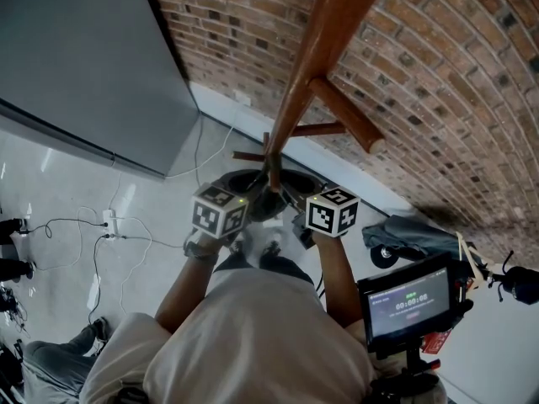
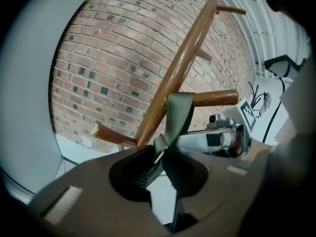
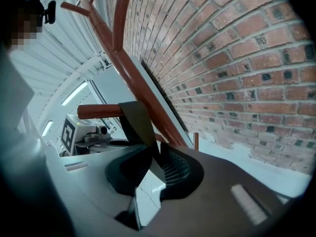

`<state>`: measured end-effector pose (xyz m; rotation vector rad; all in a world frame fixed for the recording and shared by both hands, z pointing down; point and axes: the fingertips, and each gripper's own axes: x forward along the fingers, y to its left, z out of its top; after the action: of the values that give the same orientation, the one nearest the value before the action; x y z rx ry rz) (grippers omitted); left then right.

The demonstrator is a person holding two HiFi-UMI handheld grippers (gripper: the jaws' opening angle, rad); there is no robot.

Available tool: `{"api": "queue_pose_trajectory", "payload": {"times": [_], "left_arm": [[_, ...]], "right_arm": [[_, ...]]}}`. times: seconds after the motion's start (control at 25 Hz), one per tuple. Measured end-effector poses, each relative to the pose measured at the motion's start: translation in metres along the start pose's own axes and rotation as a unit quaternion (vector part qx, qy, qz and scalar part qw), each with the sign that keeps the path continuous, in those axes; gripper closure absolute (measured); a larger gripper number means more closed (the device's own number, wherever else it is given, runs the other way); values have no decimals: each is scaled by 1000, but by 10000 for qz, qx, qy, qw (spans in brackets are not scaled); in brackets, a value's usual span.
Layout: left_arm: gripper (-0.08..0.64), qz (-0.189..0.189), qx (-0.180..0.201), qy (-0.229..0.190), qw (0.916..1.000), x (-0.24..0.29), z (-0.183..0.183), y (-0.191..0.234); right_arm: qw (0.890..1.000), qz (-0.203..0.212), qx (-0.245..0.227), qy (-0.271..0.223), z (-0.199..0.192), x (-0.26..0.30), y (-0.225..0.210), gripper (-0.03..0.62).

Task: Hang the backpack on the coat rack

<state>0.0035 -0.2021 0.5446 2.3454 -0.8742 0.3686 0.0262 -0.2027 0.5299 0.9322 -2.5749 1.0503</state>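
Your left tool (image 2: pixel 160 156) pinches the strap (image 2: pixel 178 113), steadying it | your right tool (image 3: pixel 153 154) stands spread, strap slack between | strap drapes over a peg (image 2: pixel 216 98) of the coat rack (image 1: pixel 318 53), likely bearing weight | backpack hidden beneath your hands

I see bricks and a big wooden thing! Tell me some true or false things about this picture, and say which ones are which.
1. A brick wall stands behind the coat rack. True.
2. The coat rack is shiny metal. False: it is brown wood.
3. The green backpack strap is looped over a wooden peg. True.
4. The left hand-held gripper holds nothing. False: its jaws are closed on the backpack strap.
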Motion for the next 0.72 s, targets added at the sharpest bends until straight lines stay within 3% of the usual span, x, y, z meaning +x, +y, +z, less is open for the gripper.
{"api": "queue_pose_trajectory", "payload": {"times": [0.36, 0.72], "left_arm": [[491, -158, -547, -380, 9977, 3, -2, 2], [468, -151, -597, -634, 9961, 2, 0, 5]], "right_arm": [[9991, 258, 303, -117, 0, 1, 4, 515], [9971, 461, 509, -323, 4, 0, 6, 491]]}}
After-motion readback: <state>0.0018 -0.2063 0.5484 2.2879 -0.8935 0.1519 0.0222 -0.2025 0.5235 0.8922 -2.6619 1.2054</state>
